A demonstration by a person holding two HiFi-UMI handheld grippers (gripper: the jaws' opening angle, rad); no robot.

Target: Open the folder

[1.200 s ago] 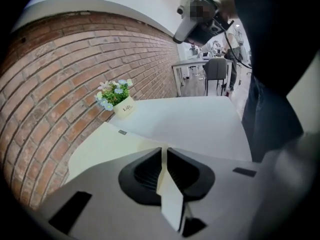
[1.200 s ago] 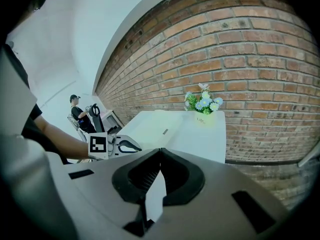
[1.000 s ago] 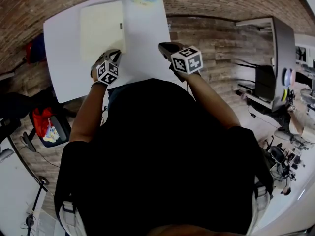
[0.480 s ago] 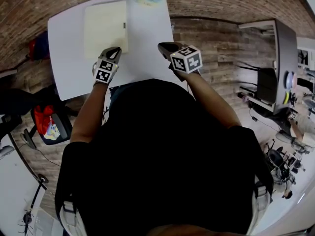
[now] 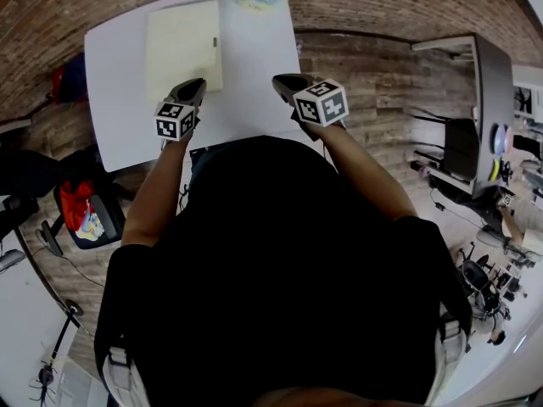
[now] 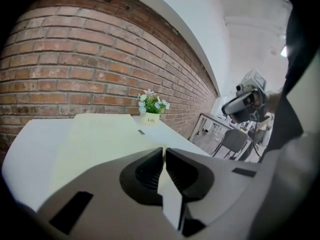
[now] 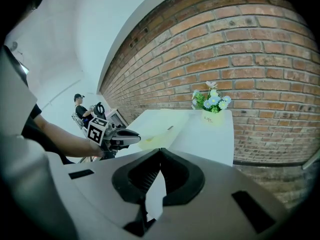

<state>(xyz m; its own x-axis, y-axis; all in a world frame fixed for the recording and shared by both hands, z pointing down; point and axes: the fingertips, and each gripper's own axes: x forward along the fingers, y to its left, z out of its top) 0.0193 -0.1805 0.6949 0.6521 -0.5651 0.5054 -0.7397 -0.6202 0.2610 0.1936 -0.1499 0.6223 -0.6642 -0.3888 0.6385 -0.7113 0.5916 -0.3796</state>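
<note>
Both claws are pressed together w/ nothing in em, left gripper (image 5: 195, 86) at the near corner of the closed folder (image 5: 181, 42) on the white table (image 5: 254, 66), right gripper (image 5: 281, 80) beside it.

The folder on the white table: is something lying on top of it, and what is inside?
Nothing lies on the folder; only a small dark mark shows near its right edge. It is closed flat on the table, so its cover hides whatever is inside.

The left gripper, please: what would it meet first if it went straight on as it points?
Probably the cream folder lying on the white table, though depth is unclear.
</note>
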